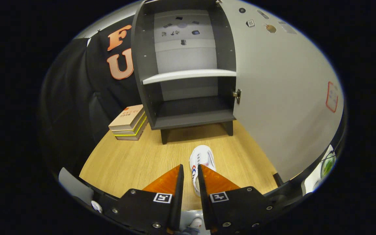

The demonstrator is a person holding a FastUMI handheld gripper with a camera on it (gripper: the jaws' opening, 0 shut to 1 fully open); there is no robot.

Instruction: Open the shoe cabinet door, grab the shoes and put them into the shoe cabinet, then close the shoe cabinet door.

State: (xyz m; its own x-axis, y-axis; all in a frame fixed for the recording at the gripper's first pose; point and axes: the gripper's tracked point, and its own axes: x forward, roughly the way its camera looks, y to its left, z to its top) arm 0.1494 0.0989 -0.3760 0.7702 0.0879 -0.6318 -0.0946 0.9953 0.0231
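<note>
Pale wood-grain floor point(132, 160) runs from the fingers up to a dark grey cabinet point(145, 94) that stands on short legs against the black cloth wall. Its door point(282, 98) is swung wide open to the right, light grey on the face turned this way, with a metal hinge point(237, 96) at the edge where it meets the cabinet body. Inside, a pale shelf point(188, 75) splits the cabinet into an upper and a lower compartment; both hold no shoes, and the lower floor is dark. Small stickers dot the back panel of the upper compartment. Left of the cabinet, just beside its base, a stack of books point(129, 123) lies flat on the floor. A white shoe point(201, 163) with red and blue stripes on its side lies on the floor in front of the cabinet, well short of it, pointing toward the cabinet. The gripper point(190, 171) hangs over the shoe's near end with its fingers a narrow gap apart; the shoe shows through the gap and past the tips, and whether either finger touches it cannot be told. Each finger carries a square black-and-white marker near its base.
</note>
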